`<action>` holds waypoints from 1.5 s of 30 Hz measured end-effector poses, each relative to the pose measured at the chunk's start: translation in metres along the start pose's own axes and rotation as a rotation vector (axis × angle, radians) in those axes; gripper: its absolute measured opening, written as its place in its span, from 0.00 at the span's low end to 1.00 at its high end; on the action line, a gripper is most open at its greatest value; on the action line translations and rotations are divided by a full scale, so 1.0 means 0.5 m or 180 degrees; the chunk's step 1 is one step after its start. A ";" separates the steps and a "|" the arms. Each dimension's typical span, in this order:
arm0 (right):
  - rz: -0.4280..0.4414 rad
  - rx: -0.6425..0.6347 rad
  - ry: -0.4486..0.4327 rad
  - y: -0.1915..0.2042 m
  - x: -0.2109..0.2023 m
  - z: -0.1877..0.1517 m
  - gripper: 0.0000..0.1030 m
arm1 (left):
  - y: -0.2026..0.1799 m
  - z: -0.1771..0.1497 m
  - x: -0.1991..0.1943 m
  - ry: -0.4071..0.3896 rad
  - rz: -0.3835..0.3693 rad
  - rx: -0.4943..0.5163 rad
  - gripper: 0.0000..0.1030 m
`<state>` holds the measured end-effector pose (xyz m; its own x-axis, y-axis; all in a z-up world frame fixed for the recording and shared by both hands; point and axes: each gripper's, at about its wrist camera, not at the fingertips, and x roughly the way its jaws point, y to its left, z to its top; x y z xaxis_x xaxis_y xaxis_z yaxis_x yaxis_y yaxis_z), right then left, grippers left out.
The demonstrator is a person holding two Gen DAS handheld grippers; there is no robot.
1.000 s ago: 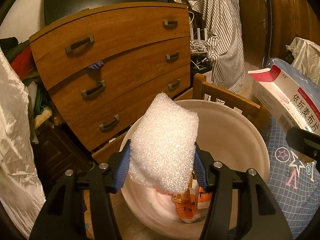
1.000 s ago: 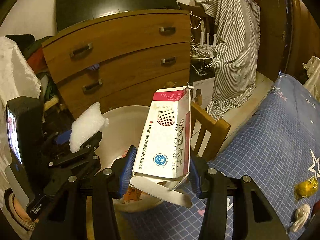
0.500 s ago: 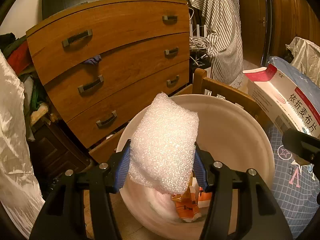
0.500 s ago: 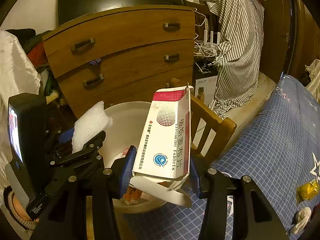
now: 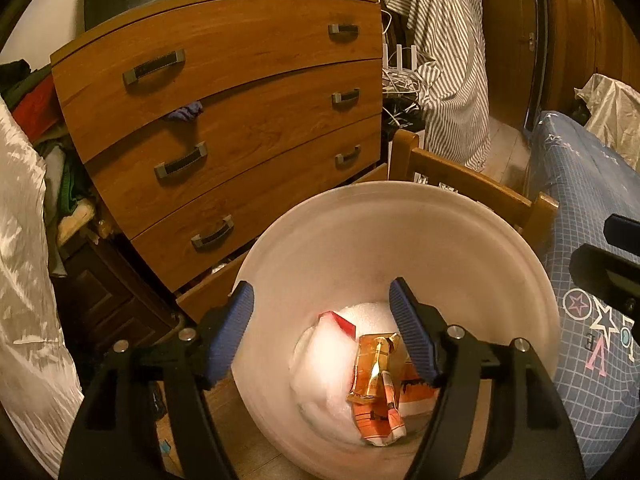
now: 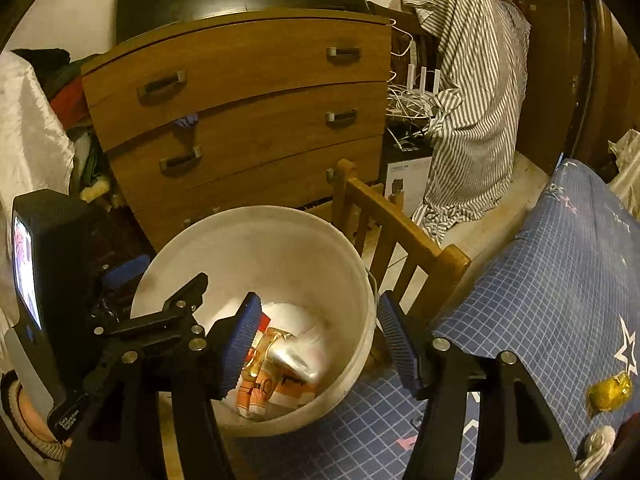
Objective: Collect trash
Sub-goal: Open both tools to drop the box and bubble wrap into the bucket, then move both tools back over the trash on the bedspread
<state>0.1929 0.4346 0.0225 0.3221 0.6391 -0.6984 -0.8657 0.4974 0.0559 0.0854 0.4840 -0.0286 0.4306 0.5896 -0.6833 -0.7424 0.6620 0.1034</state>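
A white plastic bucket (image 5: 400, 216) stands on the floor beside the table; it also shows in the right wrist view (image 6: 256, 236). Inside lie white bubble wrap (image 5: 320, 364), the red-and-white tablet box (image 5: 338, 320) and orange-gold wrappers (image 5: 376, 384). My left gripper (image 5: 322, 324) is open and empty above the bucket. My right gripper (image 6: 318, 338) is open and empty over the bucket's near rim. A yellow wrapper (image 6: 610, 394) and a white crumpled scrap (image 6: 598, 446) lie on the blue checked tablecloth (image 6: 560, 280).
A wooden chest of drawers (image 5: 240, 120) stands close behind the bucket. A wooden chair (image 6: 400, 248) sits between the bucket and the table. Striped fabric (image 6: 472, 100) hangs at the back right. White shiny fabric (image 5: 24, 280) is at the left.
Both grippers opened. The bubble wrap dropped from the left gripper and the tablet box from the right gripper; both now lie in the bucket.
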 end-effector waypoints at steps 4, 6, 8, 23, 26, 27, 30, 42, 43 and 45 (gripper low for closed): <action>0.0021 0.0024 0.0019 -0.007 -0.004 -0.012 0.60 | -0.003 0.001 -0.004 -0.0013 0.0002 -0.0002 0.65; -0.0004 0.0023 0.0028 -0.005 -0.004 -0.018 0.60 | -0.004 0.000 -0.006 -0.0023 0.0006 0.0008 0.65; -0.0018 0.0050 0.0021 -0.010 -0.007 -0.024 0.60 | -0.004 0.000 -0.008 -0.0028 0.0013 0.0013 0.65; -0.0300 0.0212 -0.0357 -0.061 -0.125 -0.082 0.60 | -0.048 -0.022 -0.097 -0.0279 -0.0034 0.0035 0.65; -0.0362 0.0271 -0.0427 -0.077 -0.161 -0.104 0.60 | -0.069 -0.029 -0.116 -0.0318 -0.0062 0.0092 0.67; -0.0374 0.0297 -0.0445 -0.082 -0.174 -0.113 0.60 | -0.074 -0.031 -0.121 -0.0329 -0.0068 0.0105 0.69; -0.0400 0.0381 -0.0490 -0.101 -0.210 -0.142 0.60 | -0.097 -0.040 -0.140 -0.0362 -0.0121 0.0170 0.71; -0.0792 0.0604 -0.0461 -0.204 -0.336 -0.318 0.64 | -0.214 -0.128 -0.174 -0.0126 -0.0430 0.0467 0.78; -0.0837 0.0671 -0.0444 -0.224 -0.346 -0.339 0.64 | -0.230 -0.142 -0.176 -0.0077 -0.0490 0.0504 0.78; -0.0958 0.0824 -0.0411 -0.269 -0.366 -0.384 0.64 | -0.257 -0.161 -0.181 -0.0015 -0.0569 0.0581 0.79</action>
<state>0.1768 0.1381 0.0059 0.6057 0.5029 -0.6166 -0.6061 0.7937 0.0520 0.1006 0.3084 -0.0384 0.5495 0.4576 -0.6990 -0.5493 0.8283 0.1103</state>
